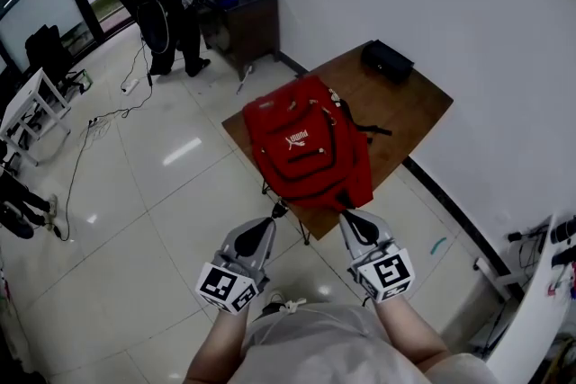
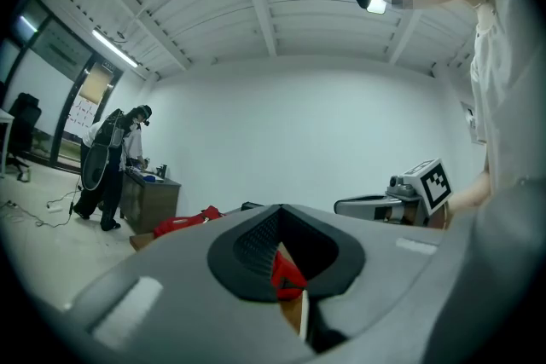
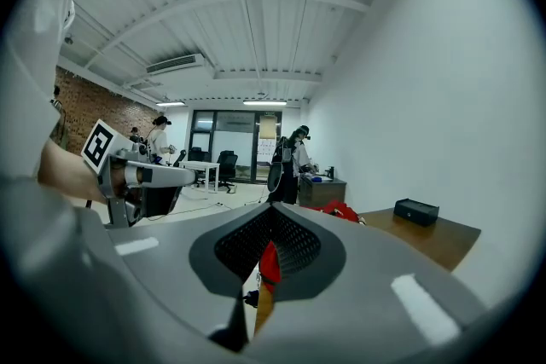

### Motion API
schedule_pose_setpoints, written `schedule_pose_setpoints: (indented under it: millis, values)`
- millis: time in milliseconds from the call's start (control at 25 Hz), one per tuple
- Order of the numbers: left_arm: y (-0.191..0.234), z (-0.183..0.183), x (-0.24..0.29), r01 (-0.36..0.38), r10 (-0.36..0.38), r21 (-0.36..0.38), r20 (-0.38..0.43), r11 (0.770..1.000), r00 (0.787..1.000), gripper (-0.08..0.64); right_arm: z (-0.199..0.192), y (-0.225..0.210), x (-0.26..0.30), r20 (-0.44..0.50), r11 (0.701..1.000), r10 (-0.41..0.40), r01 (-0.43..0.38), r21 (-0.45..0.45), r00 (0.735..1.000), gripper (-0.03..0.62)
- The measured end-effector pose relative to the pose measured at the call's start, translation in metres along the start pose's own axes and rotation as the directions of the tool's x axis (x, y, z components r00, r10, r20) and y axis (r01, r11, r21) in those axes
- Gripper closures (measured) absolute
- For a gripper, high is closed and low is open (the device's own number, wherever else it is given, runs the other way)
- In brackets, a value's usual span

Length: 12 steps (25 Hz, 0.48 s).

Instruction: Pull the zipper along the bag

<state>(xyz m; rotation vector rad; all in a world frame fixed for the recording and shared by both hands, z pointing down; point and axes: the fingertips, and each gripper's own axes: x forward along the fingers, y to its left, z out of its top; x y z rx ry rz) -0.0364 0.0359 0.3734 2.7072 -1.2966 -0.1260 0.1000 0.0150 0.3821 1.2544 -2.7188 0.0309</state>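
- The fingers of the left gripper (image 2: 281,213) are pressed together. A thin slit between them shows a bit of red with brown under it. I think that is the bag and the bench seen past the fingers, not something pinched.
- The fingers of the right gripper (image 3: 271,210) are pressed together too. They show the same red and brown in their slit, and I see nothing held.
- Both grippers point flat and forward, side by side. Their tips sit just at the near edge of the brown wooden bench (image 1: 409,112).
- The soft red cloth backpack (image 1: 306,148) lies flat on the bench right in front of the fingers. Its near end hangs a little over that edge.
- The left tips are by its near left corner and the right tips by its near right corner. Neither hand is clearly closer.
- The bag's long way seems to run away from the person. A dark zip line (image 1: 315,154) crosses the front from side to side, further in than the tips.
- The zip is too small to tell if it is open or closed. So this could be a zip waiting for a pull, or one that is done.
- A black box (image 1: 387,60) sits on the far corner, well apart from the bag.
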Motion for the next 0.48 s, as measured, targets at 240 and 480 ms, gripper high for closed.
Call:
schedule_pose_setpoints:
  millis: [240, 480]
  values:
    - [-0.0007, -0.0025, 0.0022, -0.008, 0.008, 0.003, -0.01, 1.0, 1.0, 0.554, -0.0016, -0.0026, 0.0014, 0.003, 1.0, 0.008, -0.008, -0.004, 1.0, 0.584]
    - [-0.002, -0.008, 0.0056, -0.003, 0.003, -0.006, -0.028, 1.0, 1.0, 0.554, -0.0014, 0.0001, 0.004, -0.007, 0.999, 0.03, -0.03, -0.014, 1.0, 0.584]
